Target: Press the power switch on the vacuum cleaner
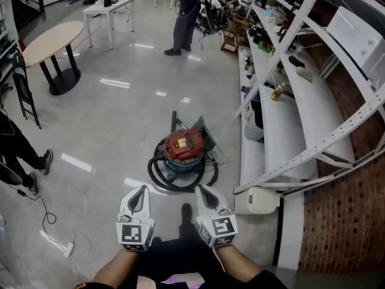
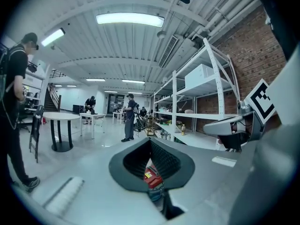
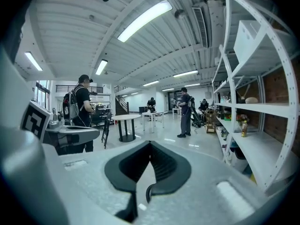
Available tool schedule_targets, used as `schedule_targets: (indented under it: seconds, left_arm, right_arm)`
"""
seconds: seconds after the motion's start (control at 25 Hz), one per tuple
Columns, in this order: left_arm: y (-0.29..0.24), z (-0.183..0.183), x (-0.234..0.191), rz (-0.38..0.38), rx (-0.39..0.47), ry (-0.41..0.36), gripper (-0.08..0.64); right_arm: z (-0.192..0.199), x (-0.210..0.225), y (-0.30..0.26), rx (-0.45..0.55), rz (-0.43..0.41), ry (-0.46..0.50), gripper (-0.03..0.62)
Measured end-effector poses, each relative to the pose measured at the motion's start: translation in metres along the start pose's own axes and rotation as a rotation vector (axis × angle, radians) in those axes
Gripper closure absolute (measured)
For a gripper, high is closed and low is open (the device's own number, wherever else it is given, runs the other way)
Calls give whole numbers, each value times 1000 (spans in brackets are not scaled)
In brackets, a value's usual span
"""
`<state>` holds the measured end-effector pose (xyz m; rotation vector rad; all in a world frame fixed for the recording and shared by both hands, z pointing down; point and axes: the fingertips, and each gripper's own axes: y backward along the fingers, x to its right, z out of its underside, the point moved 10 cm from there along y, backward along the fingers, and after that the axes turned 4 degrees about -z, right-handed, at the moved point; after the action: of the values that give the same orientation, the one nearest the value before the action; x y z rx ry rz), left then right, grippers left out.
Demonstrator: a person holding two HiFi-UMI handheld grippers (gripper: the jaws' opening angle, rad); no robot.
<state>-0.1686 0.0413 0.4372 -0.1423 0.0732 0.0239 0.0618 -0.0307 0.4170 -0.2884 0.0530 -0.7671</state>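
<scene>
A: Where is it sitting?
B: The red-lidded drum vacuum cleaner (image 1: 183,148), with its coiled black hose (image 1: 157,176), is sitting on the grey floor at 12 o'clock; one vacuum, one hose.
A: How is it handling?
B: I'm judging it heavy with a hard lid; pressing, not lifting; the switch is looking too small to spot.
A: Grippers?
B: Two; left gripper (image 1: 143,189) and right gripper (image 1: 200,188) are both showing jaws closed, gripping nothing.

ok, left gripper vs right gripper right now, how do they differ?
The left gripper sights the red vacuum cleaner through the gap behind its tips; the right gripper sees only floor there. In the head view the right gripper's tip shows nearer the black hose than the left gripper's. Shared: both have jaws closed tip to tip, hold nothing, and hang short of the vacuum cleaner without touching it.
</scene>
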Motion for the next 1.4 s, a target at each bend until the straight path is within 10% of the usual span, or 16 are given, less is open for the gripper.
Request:
schedule_targets:
  seconds: [0.64, 1.4]
  left_arm:
    - [-150, -1, 40, -189, -72, 21, 543]
    - [-244, 49, 30, -222, -182, 45, 543]
  right_arm:
    - [-2, 129, -126, -116, -251, 30, 600]
    - [43, 170, -235, -295, -300, 98, 600]
